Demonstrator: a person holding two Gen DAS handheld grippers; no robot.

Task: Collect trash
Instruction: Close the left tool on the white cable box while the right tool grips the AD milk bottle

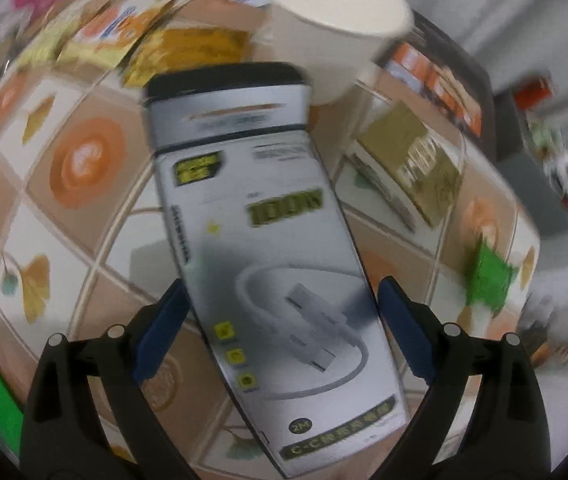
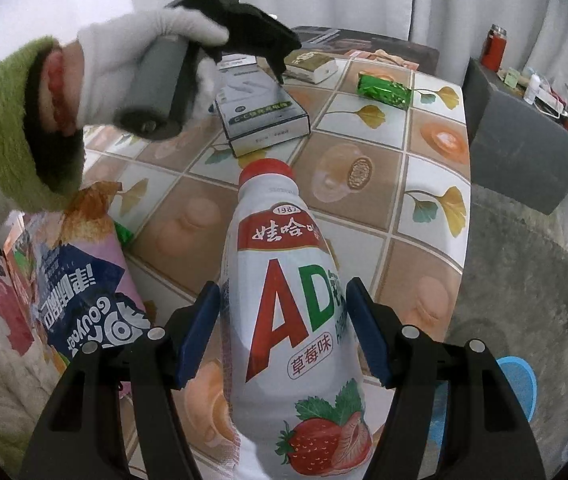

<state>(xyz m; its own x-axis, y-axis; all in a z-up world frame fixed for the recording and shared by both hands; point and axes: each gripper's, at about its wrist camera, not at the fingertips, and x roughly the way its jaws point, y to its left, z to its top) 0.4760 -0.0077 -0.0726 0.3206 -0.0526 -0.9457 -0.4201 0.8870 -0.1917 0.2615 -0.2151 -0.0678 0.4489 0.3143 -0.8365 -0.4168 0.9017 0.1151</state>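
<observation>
The right tongs point(image 2: 282, 330) grasp a white strawberry-drink bottle point(image 2: 284, 300), blue pads pressed to its sides below the red cap, and carry it above the tiled bench point(image 2: 368, 240). Taking the grey cable box point(image 1: 268, 248) as landmark: the left tongs point(image 1: 280, 320) stand spread wide, one pad on either side of its near end and not visibly touching it, with the box lying flat on the bench. A white paper cup point(image 1: 336, 32) stands just beyond the box's far end, a gold-and-white packet point(image 1: 412, 164) lies near its right side, and a green wrapper point(image 1: 488, 280) sits farther right. The likeliest mishap, I judge, is a skewed grip: the box lies at a slant between the pads, so closing could twist it loose or shove it forward into the cup. The bottle's smooth, rounded wall could also slide through the right pads if that hand tips while attention is elsewhere.
</observation>
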